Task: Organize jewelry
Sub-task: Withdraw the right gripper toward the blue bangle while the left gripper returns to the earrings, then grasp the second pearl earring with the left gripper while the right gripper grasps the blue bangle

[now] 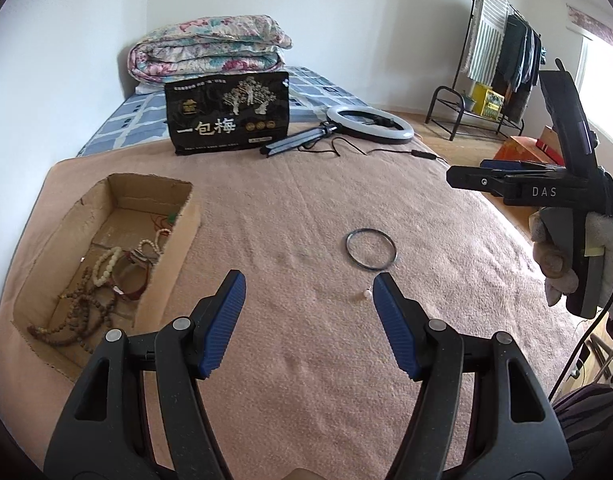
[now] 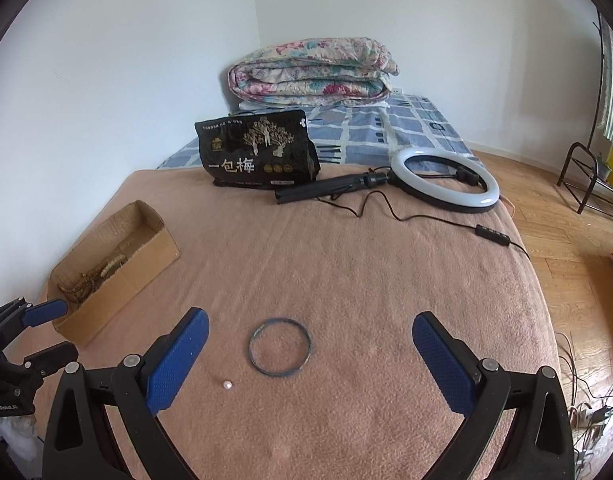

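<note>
One thin dark metal bangle (image 2: 279, 347) lies flat on the pinkish, nubbly blanket (image 2: 346, 264) of the bed, with a single small white bead (image 2: 227, 385) just beside it. The right tool (image 2: 310, 354) hangs above the bangle, its two ribbed blue pads spread wide and empty. The left tool (image 1: 308, 312) is partly open, holding nothing, the bead near its right pad. To the left sits one open cardboard box (image 1: 168, 256) holding several bead strings (image 1: 78, 312).
</note>
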`<state>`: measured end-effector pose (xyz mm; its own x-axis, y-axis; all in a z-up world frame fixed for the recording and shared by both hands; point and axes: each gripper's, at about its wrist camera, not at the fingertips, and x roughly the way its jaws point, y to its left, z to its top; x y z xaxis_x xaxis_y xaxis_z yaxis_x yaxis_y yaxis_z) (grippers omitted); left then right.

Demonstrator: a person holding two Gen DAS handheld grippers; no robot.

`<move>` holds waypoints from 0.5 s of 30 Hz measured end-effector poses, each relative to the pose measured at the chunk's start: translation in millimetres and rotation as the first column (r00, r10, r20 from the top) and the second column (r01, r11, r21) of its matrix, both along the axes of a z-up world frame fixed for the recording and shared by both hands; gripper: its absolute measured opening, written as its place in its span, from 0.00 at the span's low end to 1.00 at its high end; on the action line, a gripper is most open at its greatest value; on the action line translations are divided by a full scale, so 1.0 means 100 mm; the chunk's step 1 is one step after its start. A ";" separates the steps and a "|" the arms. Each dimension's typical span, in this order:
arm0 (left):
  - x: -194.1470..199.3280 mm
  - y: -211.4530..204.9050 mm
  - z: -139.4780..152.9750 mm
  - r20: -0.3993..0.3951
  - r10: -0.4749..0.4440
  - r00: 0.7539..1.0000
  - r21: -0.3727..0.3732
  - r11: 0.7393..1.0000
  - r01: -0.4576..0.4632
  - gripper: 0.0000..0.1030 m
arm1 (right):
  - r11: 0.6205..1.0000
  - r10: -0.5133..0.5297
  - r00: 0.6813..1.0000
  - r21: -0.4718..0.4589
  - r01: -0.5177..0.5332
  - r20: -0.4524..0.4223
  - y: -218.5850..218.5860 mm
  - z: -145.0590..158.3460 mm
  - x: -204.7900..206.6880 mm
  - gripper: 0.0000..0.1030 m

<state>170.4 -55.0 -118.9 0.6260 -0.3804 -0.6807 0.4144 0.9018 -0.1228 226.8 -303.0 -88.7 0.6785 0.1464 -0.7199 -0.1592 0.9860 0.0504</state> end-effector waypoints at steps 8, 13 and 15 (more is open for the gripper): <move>0.09 -0.50 -0.31 -0.063 -0.115 0.991 0.027 0.993 0.117 0.51 | 0.999 0.034 0.997 0.017 -0.033 -0.074 -0.10 -0.33 0.02 1.00; 0.21 -0.69 -0.53 -0.110 -0.155 0.982 0.045 0.986 0.161 0.39 | 0.998 0.031 0.993 0.054 -0.025 -0.117 -0.20 -0.50 0.06 1.00; 0.28 -0.75 -0.63 -0.125 -0.163 0.979 0.057 0.984 0.171 0.32 | 0.998 0.034 0.991 0.066 -0.025 -0.131 -0.22 -0.57 0.07 1.00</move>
